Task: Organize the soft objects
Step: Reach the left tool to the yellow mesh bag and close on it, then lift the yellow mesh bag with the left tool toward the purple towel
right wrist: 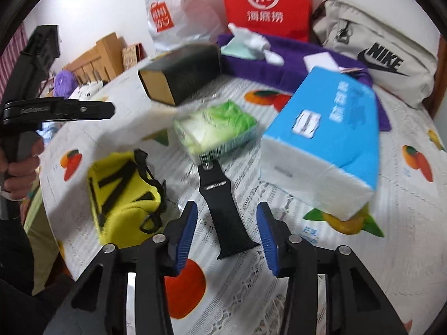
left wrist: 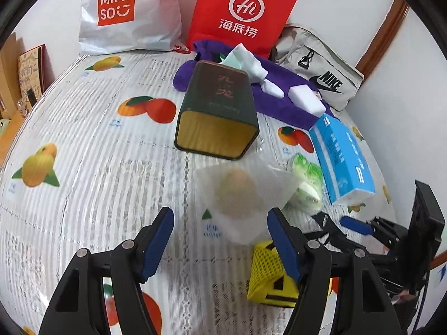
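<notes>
Covering table: fruit-print cloth [left wrist: 92, 150]; bags against white wall [left wrist: 405, 89].

We read "MINISO" on the white plastic bag [left wrist: 128, 14], "Hi" with "海底捞" on the red bag [left wrist: 243, 11], "NIKE" on the grey pouch [left wrist: 329, 81], and "mango" on the patterned cloth [left wrist: 213, 234].

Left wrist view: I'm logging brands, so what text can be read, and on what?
"MINISO": white plastic bag.
"Hi" and "海底捞": red bag.
"NIKE": grey pouch.
"mango": fruit-print tablecloth.
Red characters on dark tin: unclear.
Blue tissue pack: print too blurred.
</notes>
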Available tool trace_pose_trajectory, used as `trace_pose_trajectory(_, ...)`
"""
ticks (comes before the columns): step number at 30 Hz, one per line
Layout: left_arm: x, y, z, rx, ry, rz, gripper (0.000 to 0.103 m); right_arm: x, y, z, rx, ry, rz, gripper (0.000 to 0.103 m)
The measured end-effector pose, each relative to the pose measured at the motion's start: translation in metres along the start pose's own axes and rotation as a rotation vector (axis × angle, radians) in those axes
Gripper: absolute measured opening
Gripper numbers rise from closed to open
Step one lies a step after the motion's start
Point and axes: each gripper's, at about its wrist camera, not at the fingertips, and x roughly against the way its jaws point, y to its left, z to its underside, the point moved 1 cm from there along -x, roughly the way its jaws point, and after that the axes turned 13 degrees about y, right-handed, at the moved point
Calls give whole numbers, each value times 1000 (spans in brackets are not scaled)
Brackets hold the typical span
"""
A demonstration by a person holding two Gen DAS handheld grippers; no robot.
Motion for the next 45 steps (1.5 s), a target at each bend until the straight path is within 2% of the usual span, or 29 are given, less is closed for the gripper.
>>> trace_pose_trajectory(2, 0, 1, 0, 16, 3, 13, 68, -2, 7, -2, 46, -11, 24, 42)
trace_pose_trajectory(3, 0, 2, 0, 22, 2, 20, 68, -4, 11, -4, 67, -15, 47, 28)
trace_pose_trajectory(4, 0, 3, -1, 30, 0, 31, 68, -5, 13, -4, 79, -22, 64, 23)
trace_pose_trajectory(10, -2, 1, -2, 31, 2, 41, 68, 4, 2, 5, -33, 23, -13, 22)
trace_pose_trajectory(17, -10, 0, 3, 35, 32, 73, 68, 2, 15, 12, 22, 26, 21, 27)
trace_pose_trajectory(21, -9, -5, 11, 9, 44, 82, 68, 0, 16, 10, 27, -14, 35, 22)
trace_pose_trajectory(28, -17, -20, 24, -57, 86, 108, 68, 9, 10, 17, -23, -19, 20, 21)
trace_pose_trajectory(31, -22, -29, 29, -100, 96, 93, 68, 14, 7, 26, -47, -17, 22, 21)
trace_pose_trajectory(36, -30, -37, 31, -133, 66, 80, 66, 23, -3, 38, -96, -27, 40, 21)
trace_pose_trajectory(38, -32, -42, 31, -149, 58, 43, 61, 22, -8, 41, -117, -20, 47, 21)
trace_pose_trajectory(40, -34, -47, 32, -177, 46, -18, 47, 23, -12, 42, -139, -27, 55, 21)
trace_pose_trajectory(41, -34, -46, 32, -182, 42, -29, 44, 23, -13, 42, -149, -30, 56, 21)
trace_pose_trajectory(42, -33, -47, 33, -187, 39, -30, 35, 24, -14, 42, -155, -35, 57, 21)
trace_pose_trajectory(43, -34, -46, 33, -184, 43, -20, 30, 24, -15, 42, -161, -39, 60, 21)
trace_pose_trajectory(45, -31, -40, 32, -153, 43, 5, 27, 22, -16, 43, -169, -34, 57, 21)
